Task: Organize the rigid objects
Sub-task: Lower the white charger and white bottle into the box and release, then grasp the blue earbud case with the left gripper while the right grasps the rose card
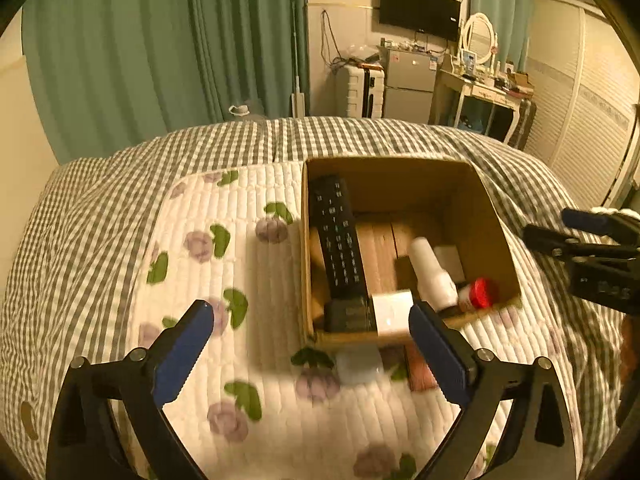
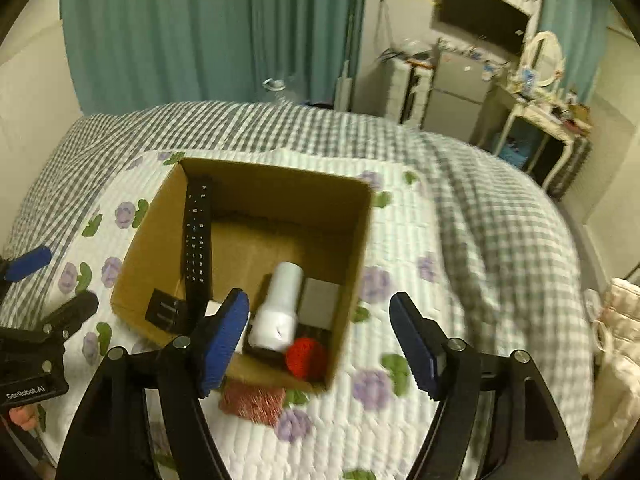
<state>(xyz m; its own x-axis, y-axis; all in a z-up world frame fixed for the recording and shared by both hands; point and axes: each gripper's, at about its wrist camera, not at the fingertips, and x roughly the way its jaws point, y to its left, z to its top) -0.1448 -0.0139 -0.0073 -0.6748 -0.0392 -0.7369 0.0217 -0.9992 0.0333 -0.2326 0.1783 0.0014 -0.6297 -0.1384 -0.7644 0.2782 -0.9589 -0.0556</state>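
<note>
An open cardboard box (image 1: 400, 168) (image 2: 280, 174) sits on the quilted bed. A long black remote (image 1: 338, 240) (image 2: 197, 236) leans against its left wall. Beside the remote lie a white bottle (image 1: 432, 276) (image 2: 280, 308), a red-capped item (image 1: 482, 294) (image 2: 306, 356), a small black object (image 1: 348, 314) (image 2: 166, 312), a white block (image 1: 390, 312) and a grey block (image 2: 320, 304). My left gripper (image 1: 310, 312) hangs open over the box's near left corner, holding nothing. My right gripper (image 2: 319, 298) is open and empty above the box's near right part.
A reddish block (image 2: 254, 400) (image 1: 420, 368) and a pale translucent item (image 1: 358, 366) lie on the quilt (image 1: 240, 360) just in front of the box. Beyond the bed are green curtains (image 1: 160, 60), a small fridge (image 1: 408, 80) and a dressing table (image 1: 480, 92).
</note>
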